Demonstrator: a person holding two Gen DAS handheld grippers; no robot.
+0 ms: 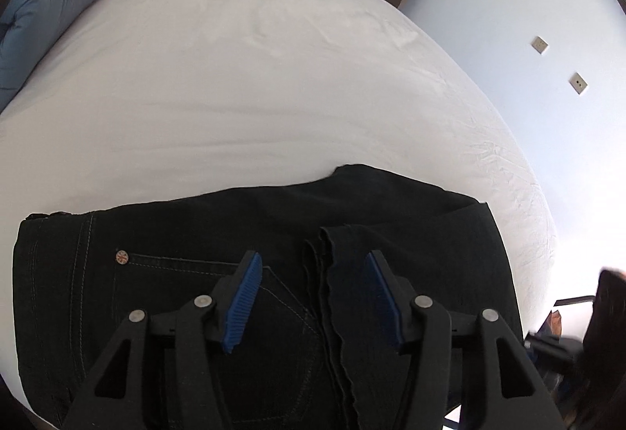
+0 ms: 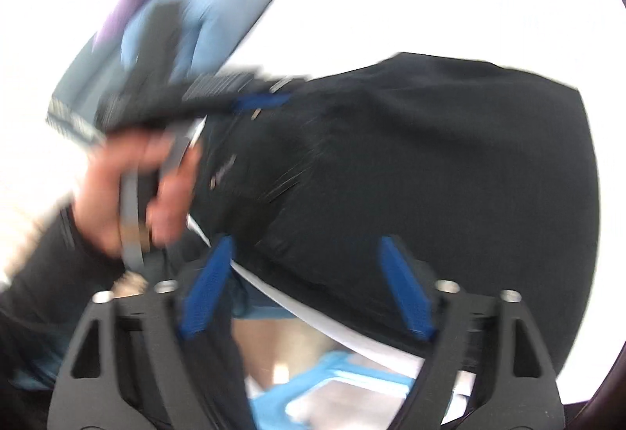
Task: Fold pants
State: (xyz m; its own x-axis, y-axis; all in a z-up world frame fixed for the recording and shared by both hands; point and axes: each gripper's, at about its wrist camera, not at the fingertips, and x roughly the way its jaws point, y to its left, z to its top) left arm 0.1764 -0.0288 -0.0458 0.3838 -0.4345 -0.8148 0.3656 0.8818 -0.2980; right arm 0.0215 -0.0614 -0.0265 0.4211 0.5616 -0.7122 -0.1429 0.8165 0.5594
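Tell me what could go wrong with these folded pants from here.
The pants lie at the near edge of the bed, so a nudge might slide them off. The loose leg hems on top could shift and undo the fold. Both the left gripper and right gripper are open, holding nothing.

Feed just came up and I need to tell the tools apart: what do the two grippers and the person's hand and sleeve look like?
Both the left gripper and right gripper look alike: matte black angular linkages with silver pivot bolts and ribbed bright blue pads. In the blurred right wrist view, the left hand is bare, in a dark long sleeve, gripping a grey handle. No cables or markings are readable.
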